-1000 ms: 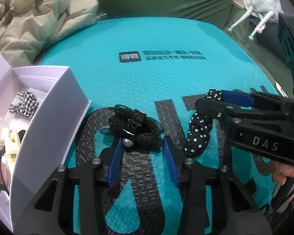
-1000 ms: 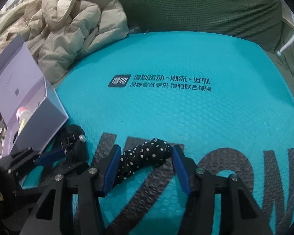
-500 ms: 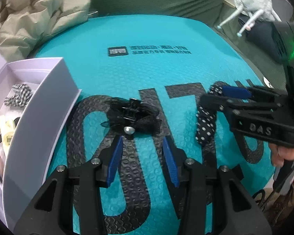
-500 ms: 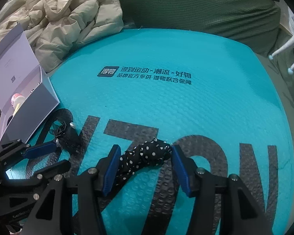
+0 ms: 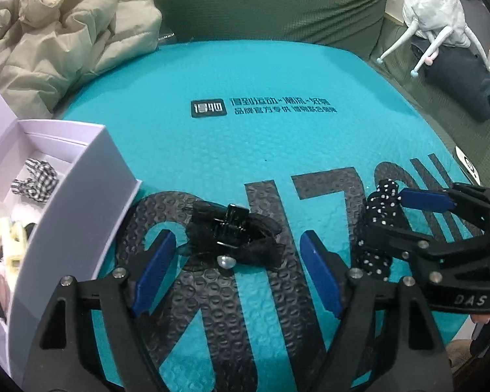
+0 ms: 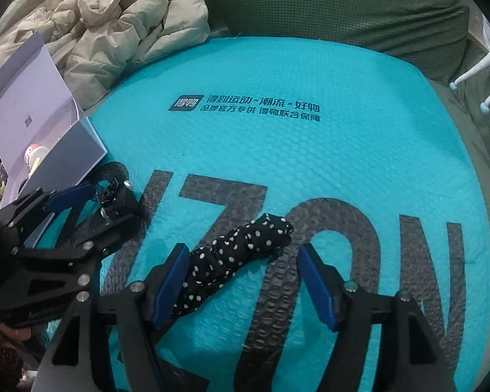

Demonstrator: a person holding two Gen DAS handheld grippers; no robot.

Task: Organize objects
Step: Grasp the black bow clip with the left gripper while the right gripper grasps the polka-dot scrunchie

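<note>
Teal padded mat. Beside the lilac box at its edge lies a black lace clip, between the left gripper's opening jaws, untouched. Further off, the right gripper, also opening, straddles the polka-dot scrunchie.

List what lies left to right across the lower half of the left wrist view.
Open lilac cardboard box → black lace hair clip with a pearl bead → black polka-dot fabric scrunchie → right gripper.
</note>
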